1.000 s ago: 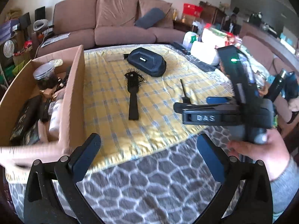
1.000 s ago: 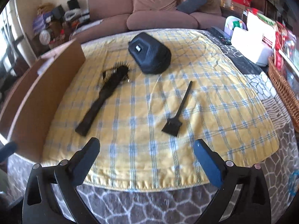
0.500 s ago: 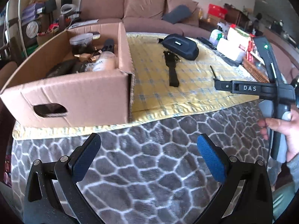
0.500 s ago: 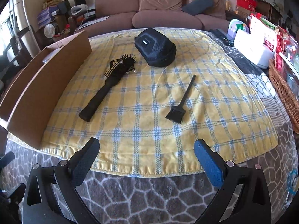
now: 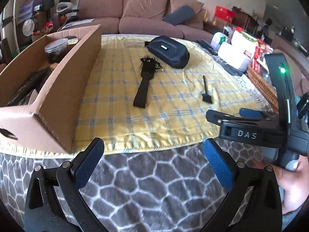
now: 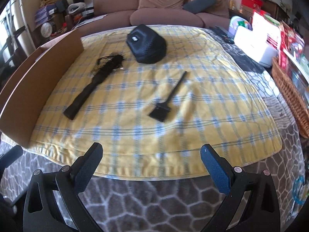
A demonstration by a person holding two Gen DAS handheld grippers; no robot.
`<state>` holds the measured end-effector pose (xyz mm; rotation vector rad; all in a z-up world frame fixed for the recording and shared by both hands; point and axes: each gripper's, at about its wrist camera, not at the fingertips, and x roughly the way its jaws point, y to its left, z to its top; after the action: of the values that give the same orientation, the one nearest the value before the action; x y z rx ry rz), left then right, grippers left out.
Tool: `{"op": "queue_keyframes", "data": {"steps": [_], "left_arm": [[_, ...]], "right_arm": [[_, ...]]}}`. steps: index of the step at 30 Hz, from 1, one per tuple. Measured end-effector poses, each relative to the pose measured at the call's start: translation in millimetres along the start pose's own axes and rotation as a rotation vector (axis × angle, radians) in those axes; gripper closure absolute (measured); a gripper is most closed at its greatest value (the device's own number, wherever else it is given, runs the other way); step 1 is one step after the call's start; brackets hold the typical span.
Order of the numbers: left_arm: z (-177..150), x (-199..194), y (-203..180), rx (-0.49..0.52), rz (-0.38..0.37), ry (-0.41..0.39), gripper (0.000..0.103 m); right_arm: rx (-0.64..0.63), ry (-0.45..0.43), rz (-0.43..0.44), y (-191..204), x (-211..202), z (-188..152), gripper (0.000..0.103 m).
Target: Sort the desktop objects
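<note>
Three black things lie loose on the yellow checked cloth beside the cardboard box: a hairbrush nearest the box, a small flat brush in the middle, and a zipped pouch behind them. I judge both brushes light and stiff, best taken across their slim handles, though the small one lies flat and could slip, while the pouch looks bulkier with some give. My left hand-held gripper and right hand-held gripper both hang released and unloaded over the grey patterned counter, with a sofa and clutter beyond.
</note>
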<state>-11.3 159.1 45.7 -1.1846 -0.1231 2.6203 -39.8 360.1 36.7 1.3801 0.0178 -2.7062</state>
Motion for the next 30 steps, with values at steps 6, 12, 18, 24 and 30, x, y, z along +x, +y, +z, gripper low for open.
{"op": "queue_keyframes", "data": {"steps": [6,12,18,24,30], "left_arm": [[-26,-30,21,0.055,0.002,-0.016,0.0],[-34,-34,76,-0.045,0.112,0.01,0.0],[-26,-33,113,-0.114,0.188,0.011,0.0],[-25,-23,133,-0.137,0.188,0.041,0.0],[-23,-9,136,-0.13,0.183,0.065,0.0]], "right_arm": [[0.043,-0.024,0.02,-15,-5,4,0.001],[0.004,-0.001,0.02,8,4,2,0.001],[-0.031,0.014,-0.015,33,8,-3,0.001],[-0.046,0.011,-0.023,60,2,-17,0.0],[-0.117,0.028,-0.064,86,5,-31,0.0]]}}
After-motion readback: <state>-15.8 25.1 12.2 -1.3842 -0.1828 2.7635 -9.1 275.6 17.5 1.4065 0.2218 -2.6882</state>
